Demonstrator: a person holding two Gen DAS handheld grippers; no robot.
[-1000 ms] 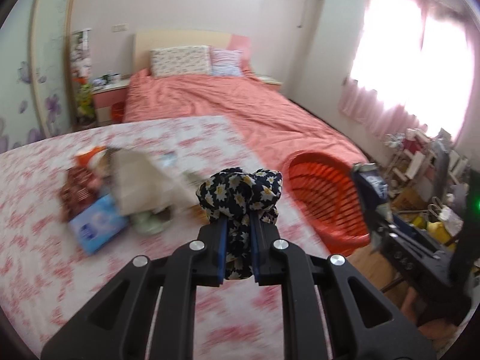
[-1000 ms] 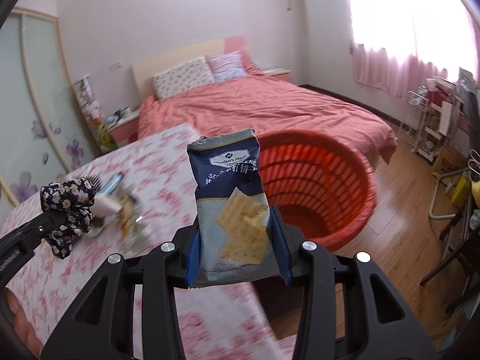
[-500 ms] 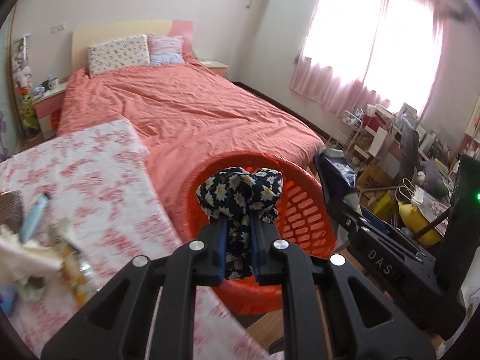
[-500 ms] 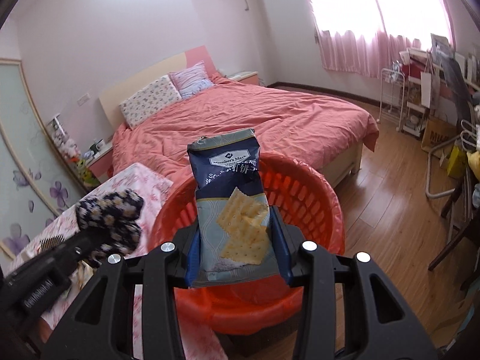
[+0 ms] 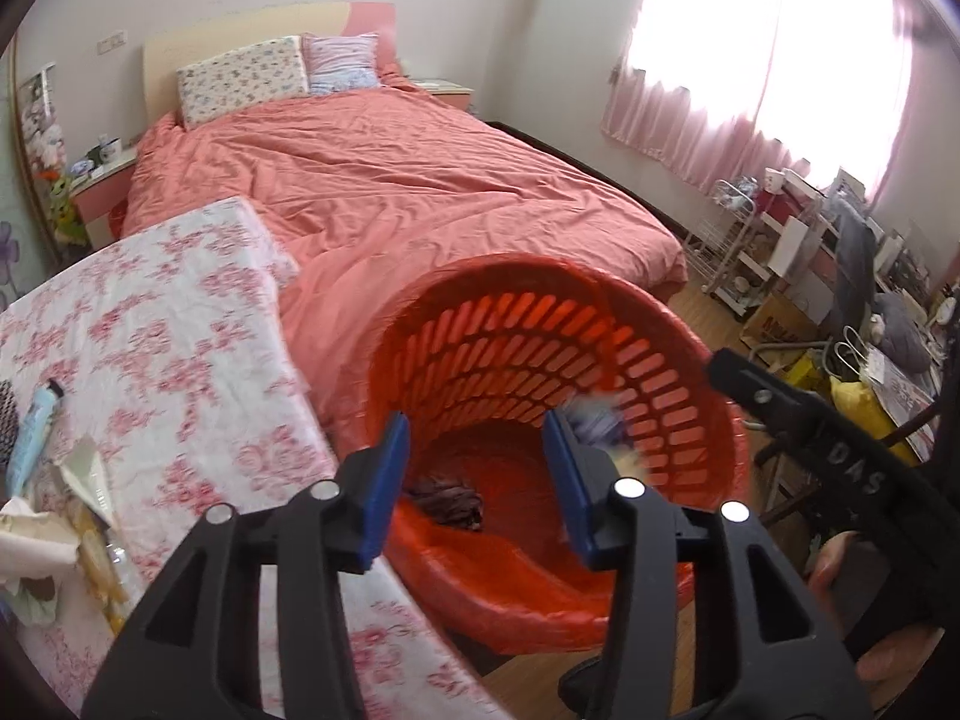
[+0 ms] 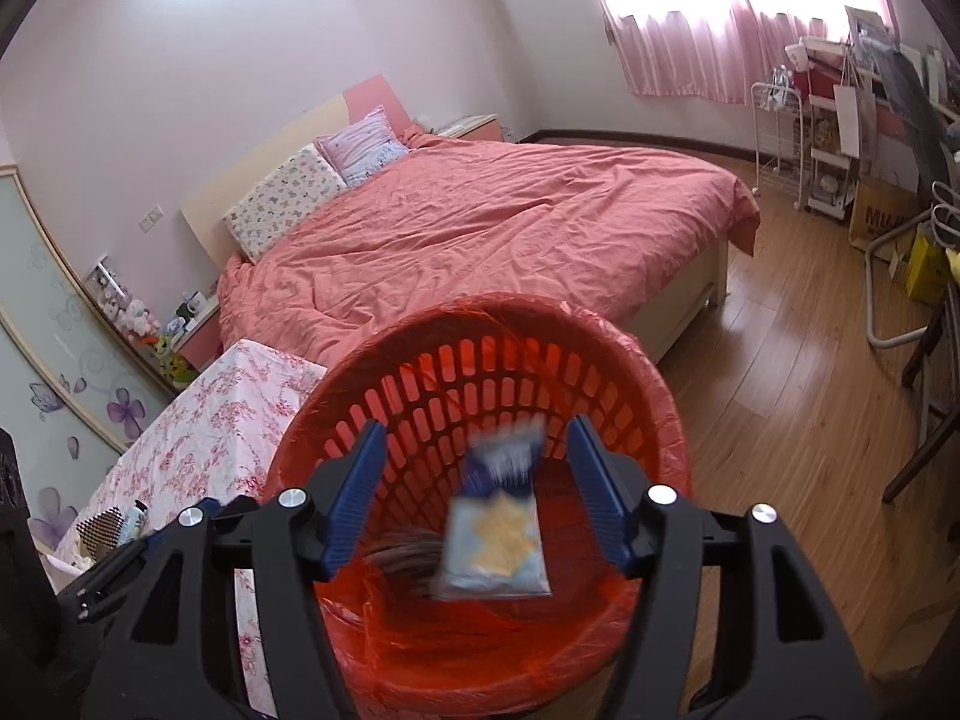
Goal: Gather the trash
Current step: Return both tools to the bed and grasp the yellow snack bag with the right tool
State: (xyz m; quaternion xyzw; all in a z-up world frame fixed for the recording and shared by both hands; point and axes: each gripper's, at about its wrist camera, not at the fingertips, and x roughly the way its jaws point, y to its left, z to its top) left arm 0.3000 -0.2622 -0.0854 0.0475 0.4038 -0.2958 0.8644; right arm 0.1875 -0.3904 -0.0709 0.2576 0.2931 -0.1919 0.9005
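Both grippers are hanging over the red basket [image 6: 480, 372], which is lined with a red plastic bag and standing on the wood floor [image 6: 798, 372] between the floral-covered table [image 5: 156, 324] and the coral bed [image 5: 384, 180].

In the right wrist view, the right gripper [image 6: 474, 492] is opening its jaws, and the blue cracker packet [image 6: 498, 528] is showing as a blur between the blue pads [image 6: 354, 498], touching neither of them, with the basket's interior behind it. Grasping nothing, the fingers are spreading at about ten and two o'clock around the packet.

In the left wrist view, the left gripper [image 5: 477, 474] is likewise opening its jaws, with nothing between them. A dark bundle of cloth [image 5: 447, 501] is lying on the basket floor, at six o'clock from the rim's centre, just beyond the left pad. The cracker packet is appearing there as a pale blur at three o'clock inside the basket, near the right gripper's black frame [image 5: 840, 450].

On the table, at nine o'clock from the basket, a blue tube [image 5: 33, 438] and crumpled wrappers [image 5: 54, 546] are lying.
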